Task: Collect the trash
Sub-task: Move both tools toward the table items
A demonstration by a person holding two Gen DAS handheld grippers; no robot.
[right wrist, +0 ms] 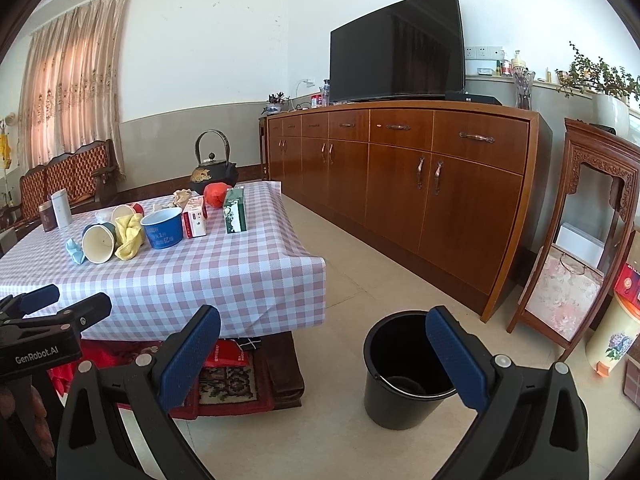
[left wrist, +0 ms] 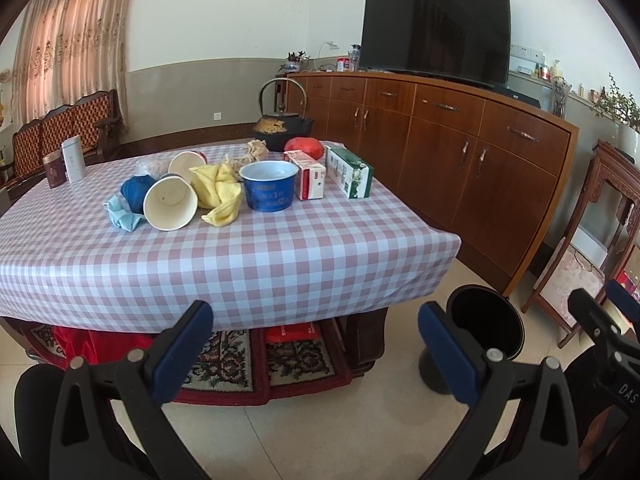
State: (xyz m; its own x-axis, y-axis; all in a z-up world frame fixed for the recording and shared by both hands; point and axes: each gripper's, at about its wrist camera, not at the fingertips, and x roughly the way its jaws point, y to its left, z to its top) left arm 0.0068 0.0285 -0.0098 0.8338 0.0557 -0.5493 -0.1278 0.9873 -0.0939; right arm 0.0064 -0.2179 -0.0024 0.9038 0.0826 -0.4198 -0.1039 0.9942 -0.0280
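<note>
Both grippers' jaws wide, empty, nr bin (right wrist: 404, 372)

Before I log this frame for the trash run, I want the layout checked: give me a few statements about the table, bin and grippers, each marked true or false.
1. The black plastic bucket stands on the floor beside the table. True.
2. The left gripper is shut on a cup. False: its jaws are open and hold nothing.
3. The white paper cup lies on its side on the checked tablecloth. True.
4. The blue paper bowl lies tipped over. False: it stands upright, mouth up.
5. The right gripper is open and empty. True.
</note>
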